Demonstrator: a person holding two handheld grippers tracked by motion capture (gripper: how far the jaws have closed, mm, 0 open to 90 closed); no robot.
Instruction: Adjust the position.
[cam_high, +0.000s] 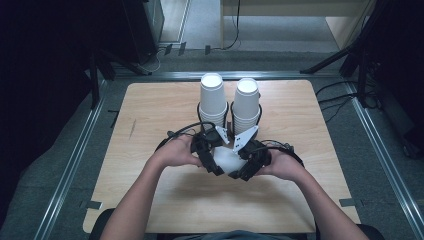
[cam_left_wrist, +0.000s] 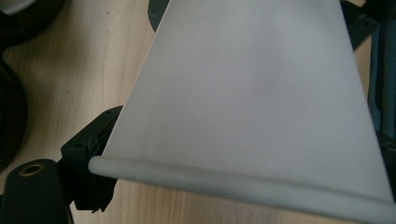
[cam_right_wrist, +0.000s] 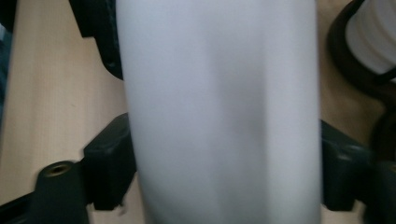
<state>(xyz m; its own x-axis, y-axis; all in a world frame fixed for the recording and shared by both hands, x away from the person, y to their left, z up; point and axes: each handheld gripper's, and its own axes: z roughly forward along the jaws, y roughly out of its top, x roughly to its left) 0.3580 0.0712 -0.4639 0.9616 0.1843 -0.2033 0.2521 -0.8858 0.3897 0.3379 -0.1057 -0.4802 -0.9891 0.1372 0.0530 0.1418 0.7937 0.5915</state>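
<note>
High view: wooden table (cam_high: 150, 110), grey floor (cam_high: 60, 150)

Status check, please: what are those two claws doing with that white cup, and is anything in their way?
Left claw and right claw both clamped on white paper cup, above the table. Two cup stacks stand just behind, close but not touching.

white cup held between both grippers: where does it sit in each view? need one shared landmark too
High view: the white cup lies centre, between the left gripper and right gripper, in front of two cup stacks.
Left gripper view: white cup spans the middle and right, rim along the bottom.
Right gripper view: white cup stands as a central column, a jaw at each side.
Shared landmark: the wooden table.
</note>
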